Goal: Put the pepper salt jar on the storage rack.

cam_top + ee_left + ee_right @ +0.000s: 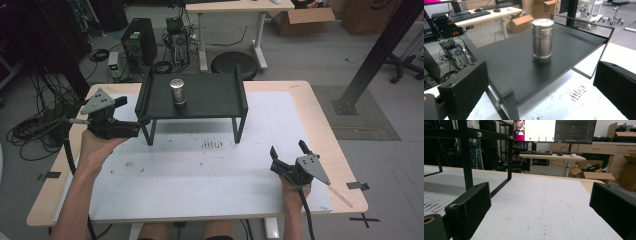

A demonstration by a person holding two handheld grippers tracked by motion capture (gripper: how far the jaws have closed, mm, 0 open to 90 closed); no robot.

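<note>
A silver metal canister (177, 92) stands upright on a black raised shelf (212, 97) at the back middle of the table. My left gripper (131, 116) is held at the shelf's left end, open, its jaws pointing at the shelf's near left corner. In the left gripper view the canister (542, 40) stands past the open left gripper (540, 87), above the shelf top (506, 65). My right gripper (288, 150) hovers open and holding nothing over the table's front right. The right gripper (539, 212) faces bare mat, with the shelf's leg (467, 157) to its left.
A white mat (200, 175) covers the wooden table, with dark scribbles (212, 145) in front of the shelf. Behind the table are computers (139, 40), a desk (235, 7) and a round stool (234, 64). A black slanted post (375, 55) stands at the right.
</note>
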